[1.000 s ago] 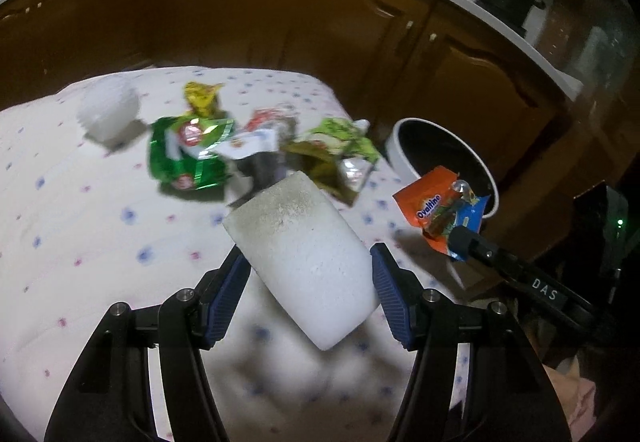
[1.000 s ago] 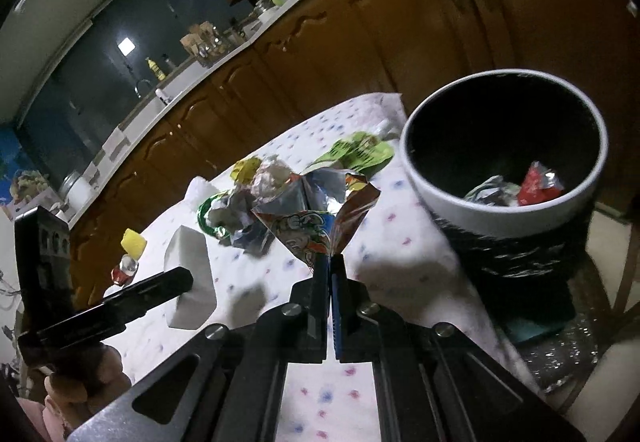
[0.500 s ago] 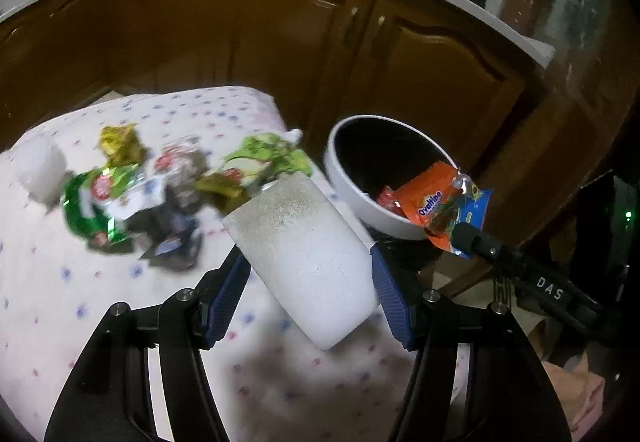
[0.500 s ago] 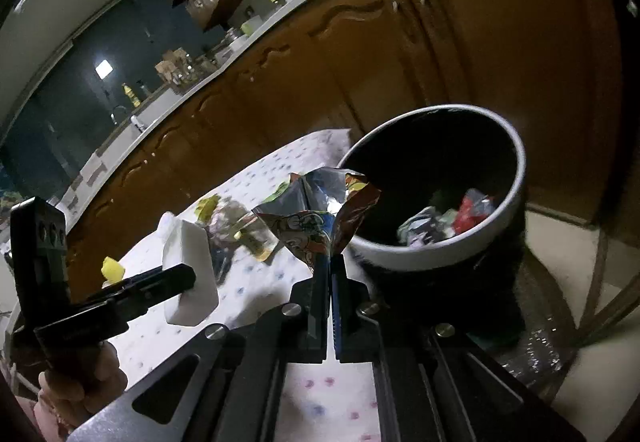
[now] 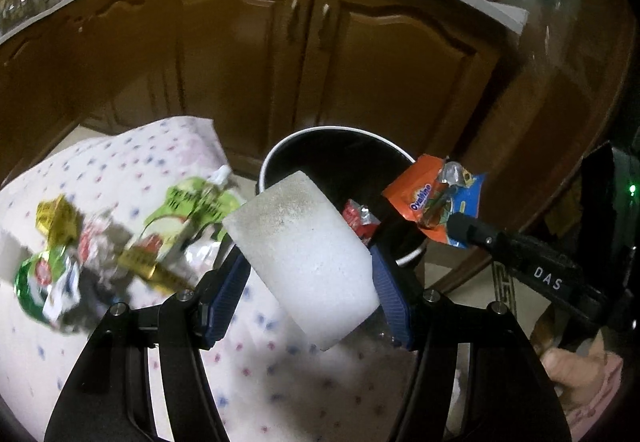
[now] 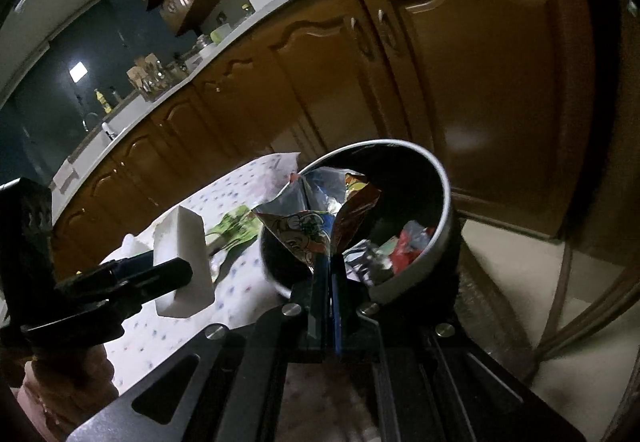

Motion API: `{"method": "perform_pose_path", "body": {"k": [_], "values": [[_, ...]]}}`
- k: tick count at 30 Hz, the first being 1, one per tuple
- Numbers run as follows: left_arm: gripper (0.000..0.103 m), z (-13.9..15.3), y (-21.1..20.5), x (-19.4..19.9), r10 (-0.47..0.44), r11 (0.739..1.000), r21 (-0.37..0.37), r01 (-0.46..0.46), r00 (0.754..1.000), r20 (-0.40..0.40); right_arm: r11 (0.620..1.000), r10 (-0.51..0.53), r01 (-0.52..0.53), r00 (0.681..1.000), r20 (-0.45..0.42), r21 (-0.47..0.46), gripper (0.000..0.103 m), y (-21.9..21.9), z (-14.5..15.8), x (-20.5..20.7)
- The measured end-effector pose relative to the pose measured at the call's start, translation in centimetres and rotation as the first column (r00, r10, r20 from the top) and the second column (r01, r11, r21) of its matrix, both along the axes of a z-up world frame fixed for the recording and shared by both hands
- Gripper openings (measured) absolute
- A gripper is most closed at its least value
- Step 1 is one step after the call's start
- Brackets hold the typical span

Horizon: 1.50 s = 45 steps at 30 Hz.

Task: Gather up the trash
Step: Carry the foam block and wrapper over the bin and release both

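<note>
My left gripper (image 5: 310, 274) is shut on a white foam block (image 5: 304, 254), its blue pads pressed on both sides, just in front of the black bin (image 5: 280, 158) with a white rim. My right gripper (image 6: 330, 262) is shut on a crumpled orange and blue snack wrapper (image 6: 316, 230), which hangs over the bin's (image 6: 440, 178) near rim. The same wrapper (image 5: 424, 198) shows at the right in the left wrist view. Red and silver wrappers (image 6: 408, 246) lie inside the bin. The foam block (image 6: 184, 254) appears to the left of the bin in the right wrist view.
A table under a white dotted cloth (image 5: 120, 162) carries a green wrapper (image 5: 192, 202), a yellow one (image 5: 56, 218) and a green-white one (image 5: 36, 282). Brown cabinet doors (image 5: 248, 54) stand behind the bin. A person's hand (image 5: 580, 374) grips the right tool.
Both grippers have swung right towards the bin with their loads. The bin has come from the right edge to the centre, and the snack wrapper now hangs over its rim.
</note>
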<state>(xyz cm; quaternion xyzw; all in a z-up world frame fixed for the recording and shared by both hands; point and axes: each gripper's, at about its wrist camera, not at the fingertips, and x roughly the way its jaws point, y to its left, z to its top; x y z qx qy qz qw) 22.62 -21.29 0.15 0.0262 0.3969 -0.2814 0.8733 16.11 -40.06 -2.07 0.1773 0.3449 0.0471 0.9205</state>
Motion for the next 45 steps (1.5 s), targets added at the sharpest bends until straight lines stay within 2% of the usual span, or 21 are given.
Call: {"method": "perform_pose_path", "body": {"k": [11, 25, 28, 30, 32, 35, 38, 45], "values": [[0.062, -1.0, -4.7, 3.6, -0.088, 0.991, 0.094, 0.092, 0.995, -0.044, 0.998, 0.012, -0.015, 0.998, -0.059, -0.054, 0.001, -1.9, -0.2, 3.0], [0.066, -3.0, -7.1, 6.7, -0.099, 0.986, 0.125, 0.114, 0.987, -0.124, 0.995, 0.036, -0.047, 0.992, -0.118, -0.087, 0.002, -3.2, -0.8, 5.8], [0.071, -3.1, -7.4, 6.8, -0.098, 0.985, 0.127, 0.116, 0.986, -0.135, 0.997, 0.035, -0.044, 0.992, -0.122, -0.069, 0.009, -3.7, -1.0, 6.1], [0.071, -3.0, -7.5, 6.8, -0.102, 0.985, 0.123, 0.118, 0.986, -0.135, 0.999, 0.022, -0.028, 0.992, -0.126, -0.046, 0.02, -4.2, -1.1, 6.2], [0.073, -3.0, -7.6, 6.6, -0.103, 0.984, 0.13, 0.12, 0.986, -0.134, 0.999, 0.011, -0.016, 0.993, -0.121, -0.033, 0.025, -4.5, -1.2, 6.1], [0.075, -3.1, -7.3, 6.5, -0.099, 0.986, 0.123, 0.117, 0.985, -0.142, 1.0, -0.002, 0.0, 0.994, -0.108, -0.016, 0.027, -5.0, -1.0, 5.9], [0.079, -3.2, -6.8, 6.6, -0.089, 0.99, 0.097, 0.106, 0.983, -0.162, 1.0, -0.012, 0.012, 0.995, -0.095, -0.001, 0.04, -5.1, -0.8, 5.4], [0.081, -3.0, -6.4, 6.4, -0.088, 0.992, 0.073, 0.101, 0.983, -0.16, 0.999, -0.042, 0.043, 0.997, -0.063, 0.027, 0.041, -4.9, -0.1, 3.8]]}}
